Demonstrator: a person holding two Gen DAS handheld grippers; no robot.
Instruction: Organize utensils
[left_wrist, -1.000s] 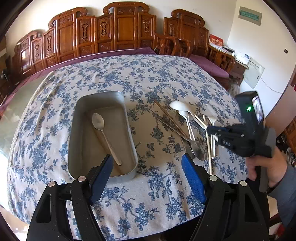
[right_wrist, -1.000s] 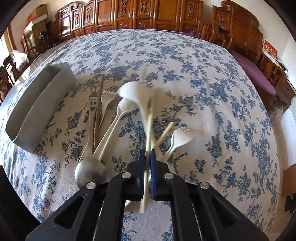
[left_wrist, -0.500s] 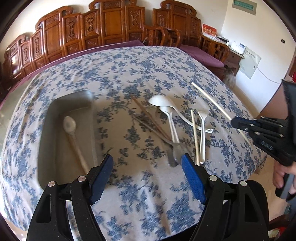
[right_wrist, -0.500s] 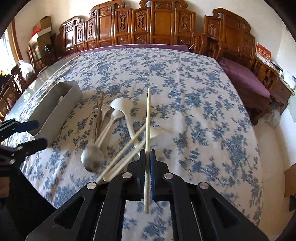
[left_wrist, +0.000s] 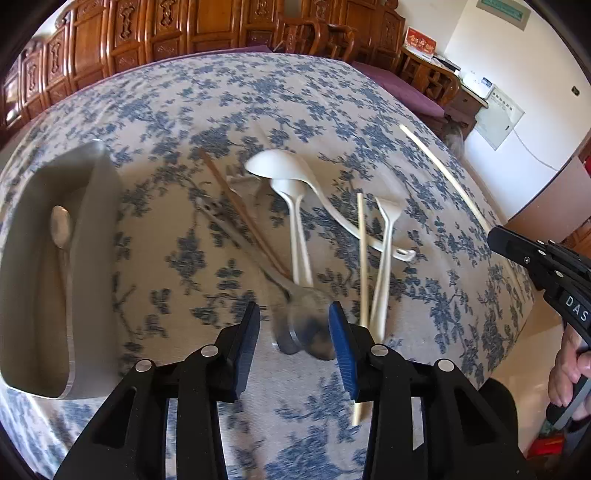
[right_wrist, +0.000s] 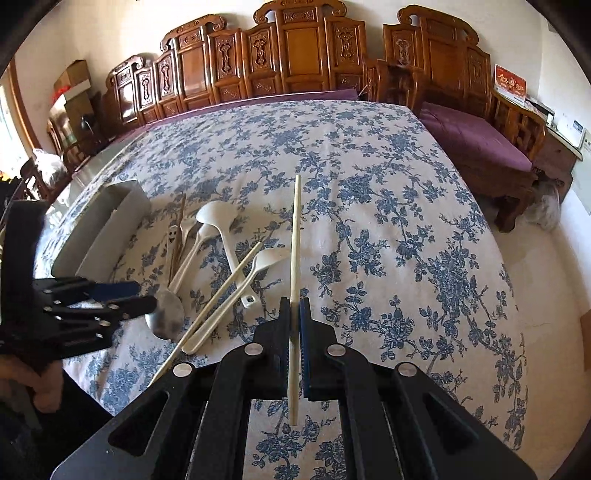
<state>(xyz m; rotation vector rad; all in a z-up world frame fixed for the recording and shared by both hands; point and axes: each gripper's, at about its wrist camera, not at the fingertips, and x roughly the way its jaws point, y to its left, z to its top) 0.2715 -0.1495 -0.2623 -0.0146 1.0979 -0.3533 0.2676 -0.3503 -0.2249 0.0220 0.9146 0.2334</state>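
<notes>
My right hand-held gripper (right_wrist: 295, 310) is pinching one pale wooden chopstick (right_wrist: 294, 236) near its back end, lifted clear of the blue-floral-cloth table (right_wrist: 388, 221) w/ the tip pointing fwd. My left hand-held gripper (left_wrist: 293, 321) hangs spread wide just over the bowl of the big steel spoon (left_wrist: 306, 325), not touching as far as I can tell.

To do this step well, I reckon I should swing the chopstick left toward the grey rectangular metal tray (left_wrist: 92, 258), keep it level, line it up w/ the tray's long axis, and lower it in before letting go. The left side should centre on the spoon bowl or neck.

The tray holds one small steel spoon (left_wrist: 61, 229); nothing else seen in it. The second chopstick, white plastic spoons and ladle (left_wrist: 280, 170) lie on the cloth.
</notes>
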